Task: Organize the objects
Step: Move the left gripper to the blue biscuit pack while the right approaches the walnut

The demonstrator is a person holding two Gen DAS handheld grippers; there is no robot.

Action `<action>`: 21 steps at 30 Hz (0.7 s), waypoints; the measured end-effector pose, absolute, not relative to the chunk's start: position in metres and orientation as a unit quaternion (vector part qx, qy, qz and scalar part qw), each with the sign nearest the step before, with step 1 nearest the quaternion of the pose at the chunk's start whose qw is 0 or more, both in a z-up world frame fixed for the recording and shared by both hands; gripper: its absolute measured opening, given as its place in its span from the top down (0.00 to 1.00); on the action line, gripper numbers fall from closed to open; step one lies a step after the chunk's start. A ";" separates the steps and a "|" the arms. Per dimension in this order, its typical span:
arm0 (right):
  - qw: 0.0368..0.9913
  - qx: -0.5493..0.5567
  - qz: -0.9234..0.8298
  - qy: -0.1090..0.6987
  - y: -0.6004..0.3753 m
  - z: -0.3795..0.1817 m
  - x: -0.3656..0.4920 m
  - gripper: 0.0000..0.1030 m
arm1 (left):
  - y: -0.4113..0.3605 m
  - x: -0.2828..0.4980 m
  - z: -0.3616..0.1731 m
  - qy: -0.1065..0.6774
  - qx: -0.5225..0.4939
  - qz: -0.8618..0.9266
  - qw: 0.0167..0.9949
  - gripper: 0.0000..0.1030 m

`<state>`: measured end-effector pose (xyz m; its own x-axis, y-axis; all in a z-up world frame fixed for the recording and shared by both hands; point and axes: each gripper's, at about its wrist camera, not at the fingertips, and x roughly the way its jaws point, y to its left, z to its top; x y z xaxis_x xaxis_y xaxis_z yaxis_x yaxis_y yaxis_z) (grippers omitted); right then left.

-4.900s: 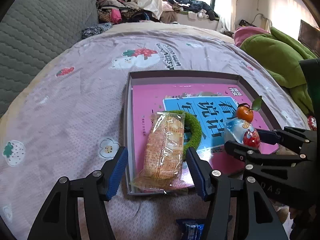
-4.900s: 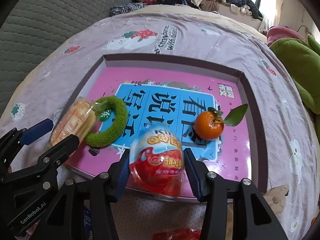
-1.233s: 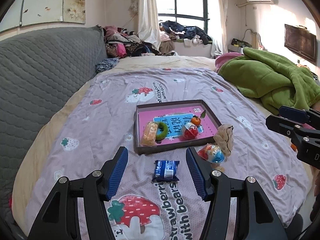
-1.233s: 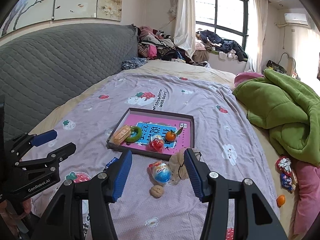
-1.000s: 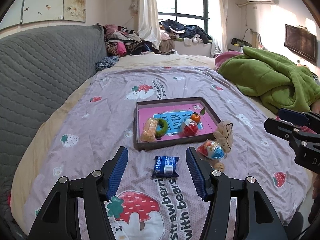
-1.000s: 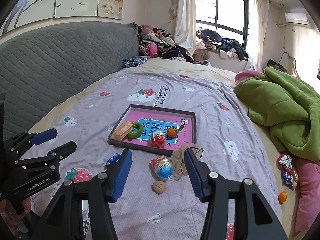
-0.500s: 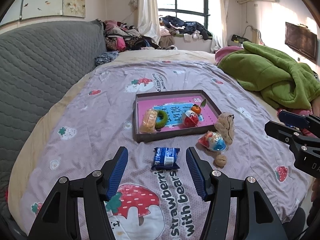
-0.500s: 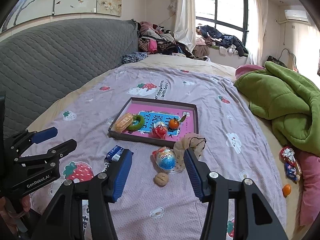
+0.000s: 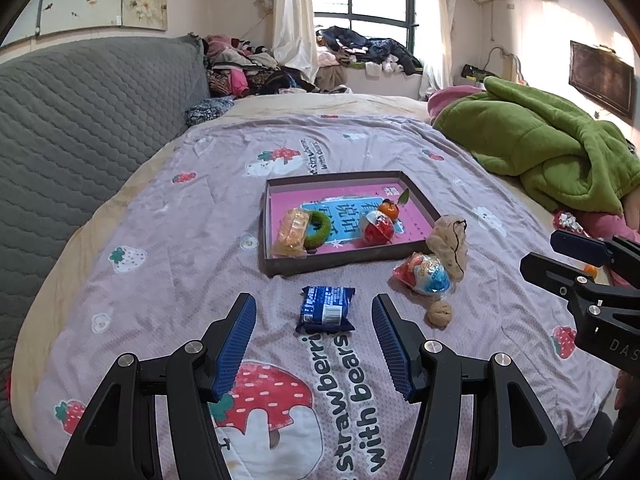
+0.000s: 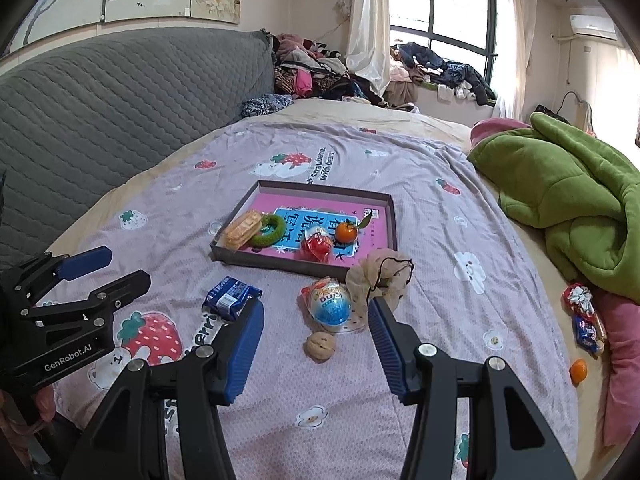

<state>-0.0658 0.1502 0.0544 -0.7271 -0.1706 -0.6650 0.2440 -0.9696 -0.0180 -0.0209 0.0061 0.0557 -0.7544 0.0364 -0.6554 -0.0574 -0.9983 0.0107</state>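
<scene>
A dark shallow tray point(image 9: 344, 263) point(image 10: 280, 265) with a pink base lies mid-bed, holding a wrapped biscuit point(image 9: 295, 228), a green ring point(image 9: 319, 227), a red egg toy point(image 9: 377, 229) and a tangerine point(image 9: 389, 209). In front of it on the bedspread lie a blue snack packet point(image 9: 326, 309) point(image 10: 231, 295), a blue egg toy point(image 9: 428, 276) point(image 10: 330, 307), a beige drawstring pouch point(image 9: 450, 240) point(image 10: 380, 276) and a walnut point(image 9: 439, 313) point(image 10: 320, 345). My left gripper point(image 9: 313, 342) hangs open above the blue packet. My right gripper point(image 10: 315, 347) is open above the walnut, empty.
A grey quilted headboard point(image 9: 80, 128) runs along the left. A green blanket point(image 9: 552, 156) is heaped at the right, with wrapped sweets point(image 10: 584, 320) and a small orange point(image 10: 578, 371) beside a pink cloth. Clothes pile under the window point(image 9: 360, 52).
Both grippers have sunk a little toward the bed, so the tray and loose items look larger. Earlier, the right gripper let go of the red egg toy in the tray.
</scene>
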 end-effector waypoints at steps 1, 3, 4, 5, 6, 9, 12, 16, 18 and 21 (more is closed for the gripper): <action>0.111 0.353 -0.928 0.052 0.150 0.053 -0.066 0.48 | 0.007 -0.021 0.054 0.016 -0.351 0.936 0.025 0.40; 0.111 0.357 -0.926 0.051 0.150 0.050 -0.067 0.48 | 0.007 -0.022 0.050 0.017 -0.355 0.934 0.025 0.40; 0.111 0.358 -0.926 0.051 0.150 0.048 -0.067 0.48 | 0.007 -0.022 0.048 0.017 -0.357 0.934 0.025 0.40; 0.112 0.360 -0.925 0.051 0.149 0.047 -0.068 0.48 | 0.007 -0.022 0.047 0.016 -0.358 0.933 0.026 0.40; 0.111 0.362 -0.924 0.052 0.148 0.045 -0.068 0.48 | 0.007 -0.022 0.045 0.015 -0.361 0.932 0.026 0.40; 0.111 0.368 -0.921 0.053 0.147 0.037 -0.069 0.48 | 0.005 -0.024 0.038 0.014 -0.368 0.930 0.024 0.40; 0.113 0.373 -0.920 0.052 0.146 0.031 -0.070 0.48 | 0.003 -0.025 0.034 0.010 -0.371 0.928 0.026 0.40; 0.112 0.377 -0.918 0.051 0.144 0.025 -0.070 0.48 | 0.002 -0.026 0.029 0.008 -0.374 0.927 0.026 0.40; 0.114 0.380 -0.916 0.049 0.144 0.022 -0.070 0.48 | 0.001 -0.027 0.027 0.007 -0.376 0.926 0.028 0.40; 0.113 0.386 -0.914 0.048 0.145 0.017 -0.071 0.48 | 0.002 -0.027 0.024 0.009 -0.379 0.925 0.028 0.40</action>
